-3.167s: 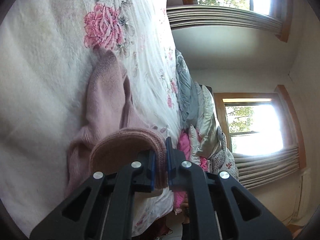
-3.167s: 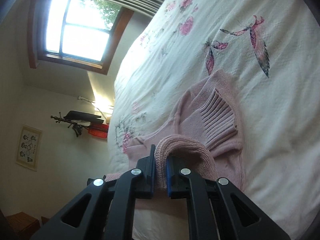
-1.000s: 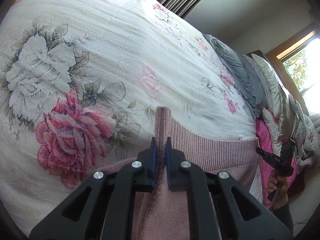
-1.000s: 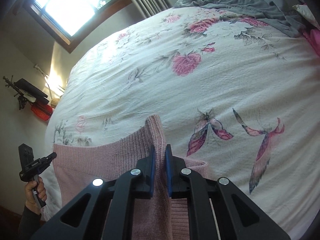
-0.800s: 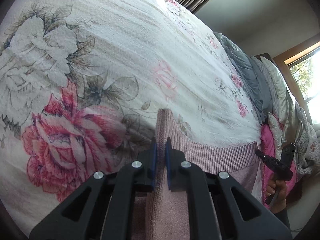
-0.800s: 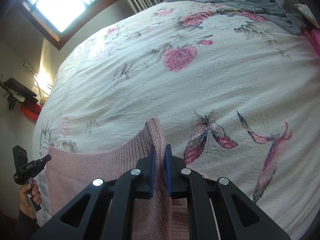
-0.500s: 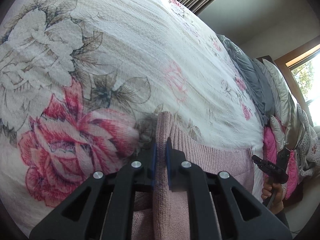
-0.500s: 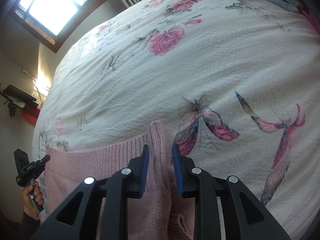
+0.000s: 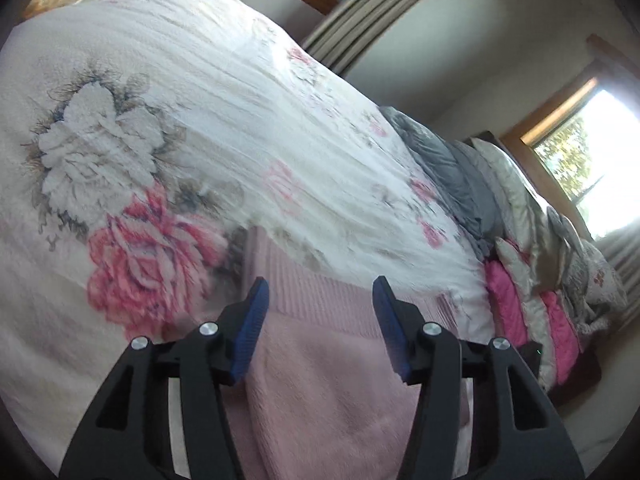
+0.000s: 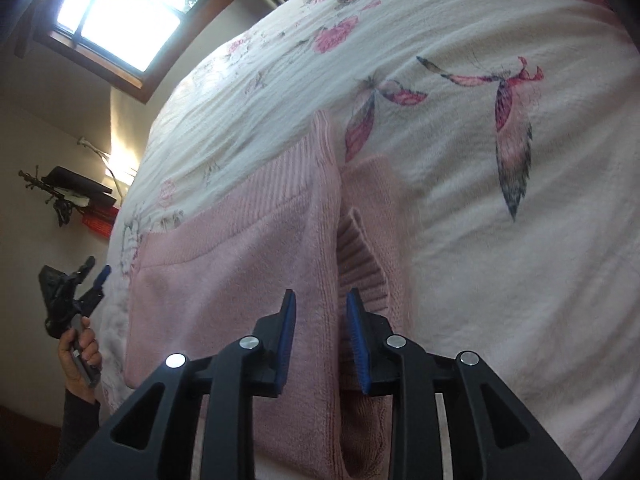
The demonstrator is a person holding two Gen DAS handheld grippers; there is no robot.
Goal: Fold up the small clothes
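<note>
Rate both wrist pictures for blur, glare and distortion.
Left wrist: motion blur smears the sweater and bedspread; the window is blown out; the fisheye bows the bed; the left tool stays sharp. Right wrist: milder blur on the sweater; overexposed window; dark corners; the right tool is crisp.

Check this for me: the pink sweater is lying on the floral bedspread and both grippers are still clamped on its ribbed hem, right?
Not quite. The pink sweater does lie on the floral bedspread, but both wrist views show the left gripper and right gripper open, released from the hem.
</note>
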